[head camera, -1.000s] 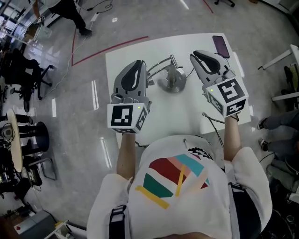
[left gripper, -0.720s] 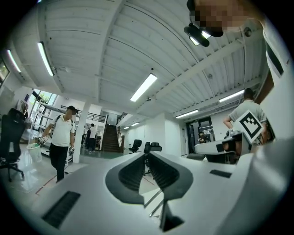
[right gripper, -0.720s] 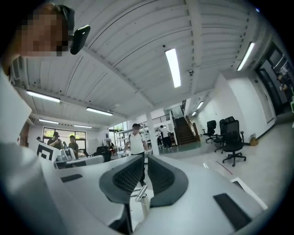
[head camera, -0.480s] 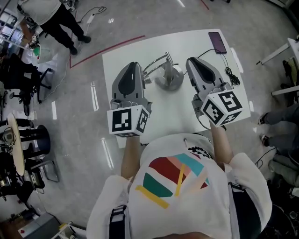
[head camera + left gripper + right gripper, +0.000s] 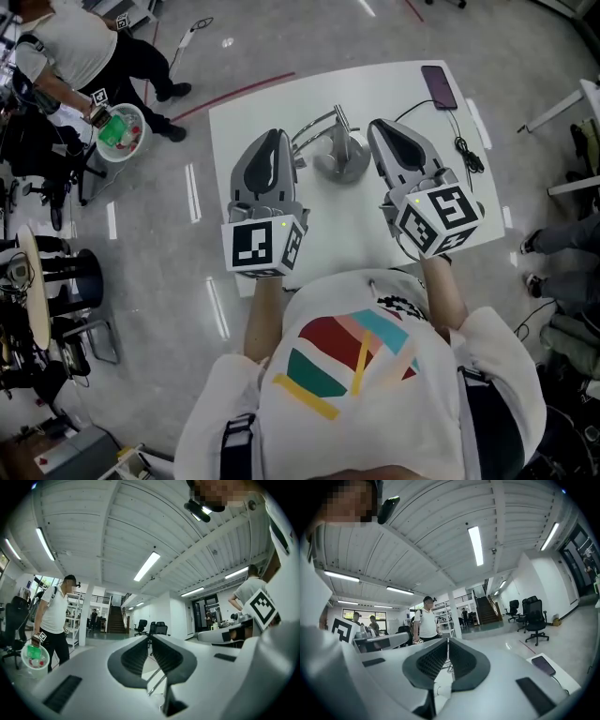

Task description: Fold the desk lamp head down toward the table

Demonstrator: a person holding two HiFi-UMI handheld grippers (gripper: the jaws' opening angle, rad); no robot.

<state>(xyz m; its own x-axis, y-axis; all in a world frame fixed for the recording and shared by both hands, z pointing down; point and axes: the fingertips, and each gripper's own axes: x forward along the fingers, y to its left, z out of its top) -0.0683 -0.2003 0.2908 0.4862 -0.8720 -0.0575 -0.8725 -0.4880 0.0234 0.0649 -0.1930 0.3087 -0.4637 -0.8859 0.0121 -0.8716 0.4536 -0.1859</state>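
The silver desk lamp (image 5: 340, 161) stands on its round base in the middle of the white table (image 5: 246, 105). Its thin arm (image 5: 317, 126) slants off to the far left. My left gripper (image 5: 275, 134) hangs just left of the base, close to the arm, its tips together on nothing. The right gripper (image 5: 378, 125) is just right of the base and is shut and empty too. In the left gripper view the lamp's rods (image 5: 157, 684) show below the shut left gripper (image 5: 151, 638). In the right gripper view a bit of lamp (image 5: 449, 666) shows below the right gripper (image 5: 447, 640).
A dark phone (image 5: 439, 86) lies at the table's far right corner, with a black cable (image 5: 463, 148) running along the right edge. A person carrying a bucket (image 5: 120, 131) walks on the floor at the far left. Office chairs stand around.
My right gripper has rolled and slid slightly left toward the lamp base. The left gripper has stayed in place. A person with a bucket has walked in at the upper left.
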